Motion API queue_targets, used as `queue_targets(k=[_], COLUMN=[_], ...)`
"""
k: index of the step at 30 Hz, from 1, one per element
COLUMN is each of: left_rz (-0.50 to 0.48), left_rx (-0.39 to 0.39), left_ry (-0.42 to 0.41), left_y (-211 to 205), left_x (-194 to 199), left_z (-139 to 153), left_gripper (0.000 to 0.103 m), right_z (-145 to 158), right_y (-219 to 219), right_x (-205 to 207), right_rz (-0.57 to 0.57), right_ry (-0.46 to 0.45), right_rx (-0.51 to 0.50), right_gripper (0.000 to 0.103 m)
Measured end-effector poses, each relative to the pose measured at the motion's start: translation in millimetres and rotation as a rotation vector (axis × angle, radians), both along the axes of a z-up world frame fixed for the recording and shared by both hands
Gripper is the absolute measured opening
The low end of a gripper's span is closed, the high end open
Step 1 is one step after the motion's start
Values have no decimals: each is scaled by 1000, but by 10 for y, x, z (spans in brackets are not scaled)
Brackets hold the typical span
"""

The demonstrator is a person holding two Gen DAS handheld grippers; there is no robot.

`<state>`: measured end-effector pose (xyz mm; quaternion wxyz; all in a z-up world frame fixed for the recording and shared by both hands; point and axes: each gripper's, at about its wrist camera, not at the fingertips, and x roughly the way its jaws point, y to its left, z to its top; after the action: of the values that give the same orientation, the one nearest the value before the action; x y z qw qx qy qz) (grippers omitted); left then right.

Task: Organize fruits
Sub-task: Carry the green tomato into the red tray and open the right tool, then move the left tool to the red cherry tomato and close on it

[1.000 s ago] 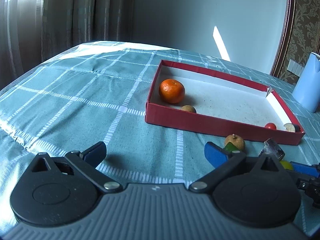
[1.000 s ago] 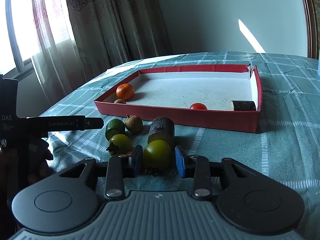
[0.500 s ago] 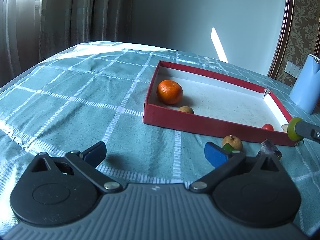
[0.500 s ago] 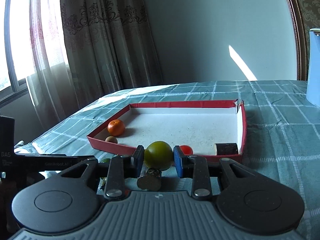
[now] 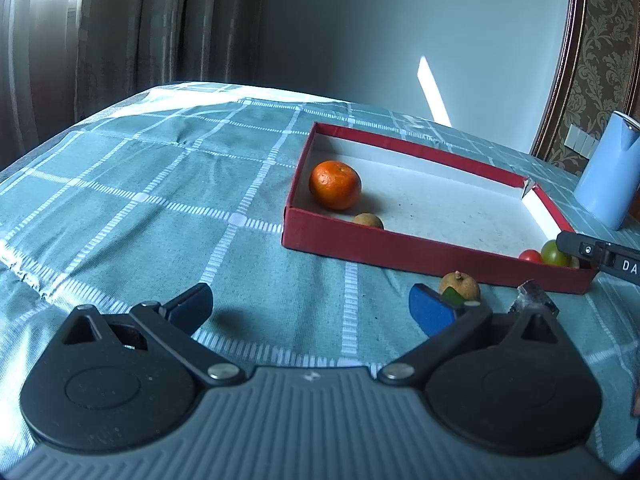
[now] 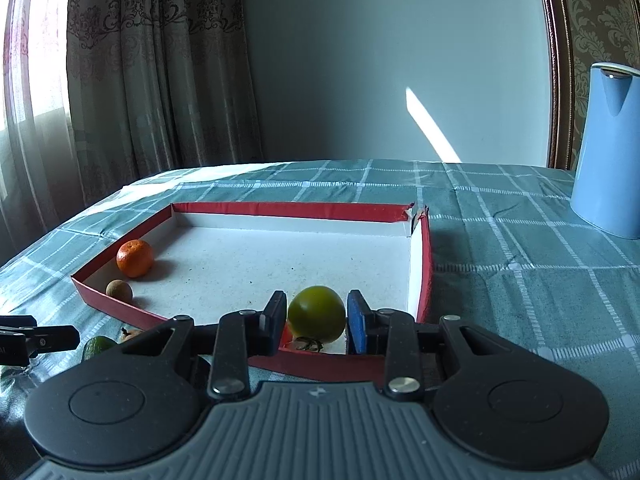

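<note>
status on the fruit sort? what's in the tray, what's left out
Done: the orange, a small brown fruit and a red tomato sit in the red tray. In hand: the right gripper is shut on a green tomato, held over the tray's near corner. Left: a brown fruit, a green one and a dark chunk lie on the cloth. The left gripper is open, empty.
</note>
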<state>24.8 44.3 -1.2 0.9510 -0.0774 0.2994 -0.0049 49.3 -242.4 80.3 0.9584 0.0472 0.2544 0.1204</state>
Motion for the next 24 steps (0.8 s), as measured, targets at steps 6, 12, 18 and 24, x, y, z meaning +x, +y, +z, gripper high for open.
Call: queue_targets(k=[6, 12, 18, 24], left_rz=[6, 0, -105, -255], left_rx=[-6, -9, 59, 173], left_ry=[-6, -30, -98, -205], left_y=[11, 17, -145, -396], left_x=[-8, -49, -159, -351], left_z=[4, 26, 85, 122], left_gripper=[103, 103, 101, 95], right_z=[18, -31, -76, -116], right_y=[-95, -321, -493, -552], right_x=[-161, -429, -451, -410], right_rz=[-9, -35, -51, -47], right_ry=[-19, -28, -2, 27], right_rx=[46, 118, 221, 266], right_gripper=[33, 42, 65, 65])
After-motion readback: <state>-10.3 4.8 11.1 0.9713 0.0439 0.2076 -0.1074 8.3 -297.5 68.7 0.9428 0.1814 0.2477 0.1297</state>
